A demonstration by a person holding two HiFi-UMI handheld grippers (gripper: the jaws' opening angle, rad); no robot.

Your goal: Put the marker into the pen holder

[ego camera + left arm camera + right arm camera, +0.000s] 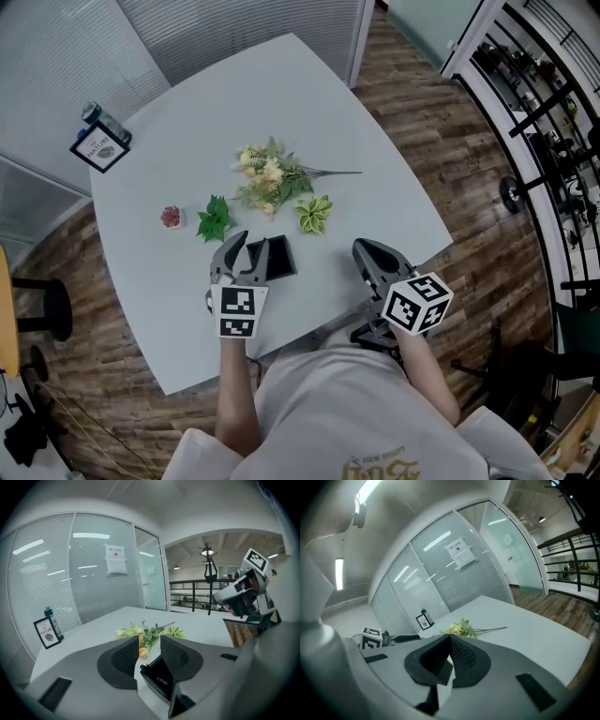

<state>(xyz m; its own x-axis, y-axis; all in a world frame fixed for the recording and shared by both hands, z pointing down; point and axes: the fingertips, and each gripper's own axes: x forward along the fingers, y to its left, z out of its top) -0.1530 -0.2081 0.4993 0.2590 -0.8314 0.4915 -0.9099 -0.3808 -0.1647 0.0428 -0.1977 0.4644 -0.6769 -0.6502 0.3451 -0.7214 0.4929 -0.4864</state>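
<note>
The pen holder [279, 258] is a low black box lying on the white table [187, 122] near its front edge. My left gripper [247, 247] hovers right beside it, open, with nothing between its fingers. In the left gripper view the left gripper [150, 642] shows a clear gap, and the pen holder [158, 680] sits just below the right-hand finger [174, 657]. A small dark object lies inside the holder; I cannot tell whether it is the marker. My right gripper [367, 251] hangs over the table's front right, shut and empty. In its own view, the right gripper's [448, 639] tips meet.
A bunch of pale yellow flowers [272, 183] lies mid-table, with a green leaf [215, 217], a yellow-green leaf [314, 213] and a small pink item [170, 217] near it. A framed sign and bottle [100, 142] stand at the far left corner. Wooden floor surrounds the table.
</note>
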